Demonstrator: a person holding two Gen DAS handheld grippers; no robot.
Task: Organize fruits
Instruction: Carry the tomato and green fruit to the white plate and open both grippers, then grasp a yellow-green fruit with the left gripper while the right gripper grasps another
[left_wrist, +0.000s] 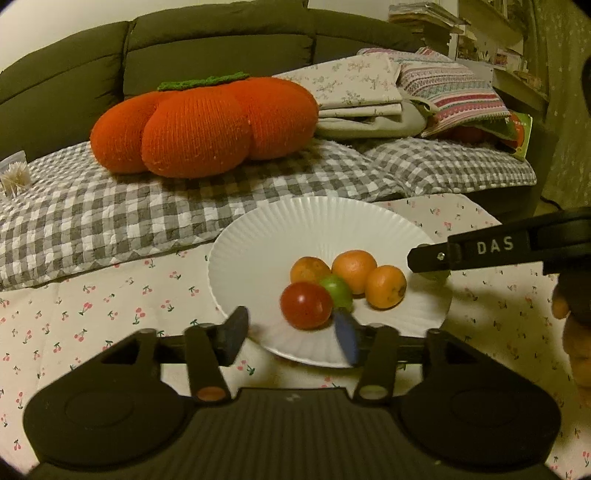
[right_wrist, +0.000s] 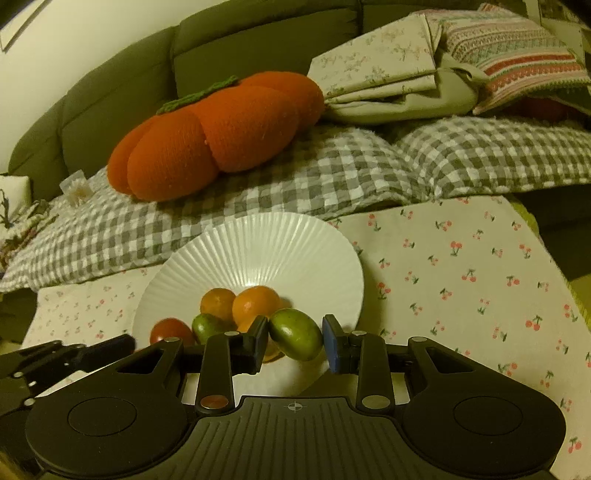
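A white ribbed plate (left_wrist: 295, 229) (right_wrist: 258, 243) sits on a cherry-print cloth. On it lie three oranges (left_wrist: 354, 269), a red tomato-like fruit (left_wrist: 306, 304) (right_wrist: 170, 330) and a green fruit (left_wrist: 338, 291) (right_wrist: 207, 326). My left gripper (left_wrist: 291, 332) is open and empty over the plate's near rim, by the red fruit. My right gripper (right_wrist: 295, 338) hangs over the plate's near right rim with a second green fruit (right_wrist: 295, 334) between its jaws; the left pad touches it and a small gap shows at the right pad. The right gripper's finger also shows in the left wrist view (left_wrist: 436, 254).
A grey checked blanket (left_wrist: 110, 206) lies behind the plate on a dark green sofa (left_wrist: 221, 40). On it rest a large orange knitted pumpkin cushion (left_wrist: 203, 125) and folded linens (left_wrist: 362, 96). The cherry-print cloth (right_wrist: 461, 266) spreads to the right.
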